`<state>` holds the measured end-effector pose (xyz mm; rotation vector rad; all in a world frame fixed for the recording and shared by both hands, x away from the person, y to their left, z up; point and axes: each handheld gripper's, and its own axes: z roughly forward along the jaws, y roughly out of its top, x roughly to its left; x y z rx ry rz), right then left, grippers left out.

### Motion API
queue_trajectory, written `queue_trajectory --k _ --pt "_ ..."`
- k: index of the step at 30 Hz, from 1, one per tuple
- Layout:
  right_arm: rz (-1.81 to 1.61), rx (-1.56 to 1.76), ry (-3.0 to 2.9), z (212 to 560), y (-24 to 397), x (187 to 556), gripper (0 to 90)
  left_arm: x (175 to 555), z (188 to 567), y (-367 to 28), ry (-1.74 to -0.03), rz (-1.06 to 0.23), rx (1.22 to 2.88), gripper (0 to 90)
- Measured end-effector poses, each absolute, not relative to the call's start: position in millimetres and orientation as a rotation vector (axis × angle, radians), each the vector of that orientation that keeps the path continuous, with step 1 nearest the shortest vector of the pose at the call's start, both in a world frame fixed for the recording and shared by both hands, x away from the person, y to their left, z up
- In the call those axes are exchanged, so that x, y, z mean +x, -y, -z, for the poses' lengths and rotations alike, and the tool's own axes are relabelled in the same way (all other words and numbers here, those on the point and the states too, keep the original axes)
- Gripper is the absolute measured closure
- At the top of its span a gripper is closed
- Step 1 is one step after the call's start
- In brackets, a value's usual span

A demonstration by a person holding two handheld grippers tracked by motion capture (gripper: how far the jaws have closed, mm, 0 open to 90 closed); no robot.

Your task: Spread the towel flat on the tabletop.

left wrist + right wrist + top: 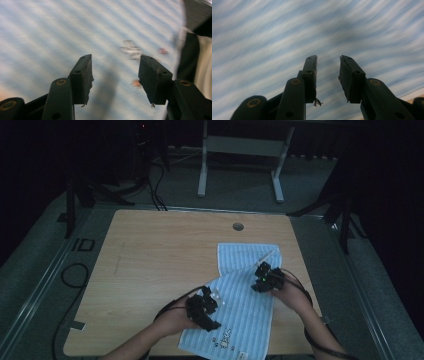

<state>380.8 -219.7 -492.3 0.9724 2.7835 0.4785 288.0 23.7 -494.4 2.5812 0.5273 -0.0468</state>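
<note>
Striped towel point(245, 295) lies on the table's point(150, 270) right side, far end folded over, rest unfolded. Your left gripper point(209, 312) and right gripper point(264, 279) hover over it, jaws spread, pinching nothing.

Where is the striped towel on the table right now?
In the high view the blue striped towel lies on the table's right half, running to the near edge, with the left gripper and right gripper over it.
</note>
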Motion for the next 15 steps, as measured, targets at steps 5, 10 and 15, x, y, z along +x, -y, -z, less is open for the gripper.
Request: queue_trajectory --k 5,10,15 --pt "-0.473 0.916 -2.845 507 231 329 66.6 324 488 -32 -0.622 0.001 2.581 44.6" --pt "-0.477 0.888 -2.853 505 241 299 72.0 363 483 -24 -0.662 -0.082 2.581 51.8" --pt "-0.507 0.892 -2.845 500 246 288 71.3 392 482 -14 -0.705 -0.131 2.551 54.3"
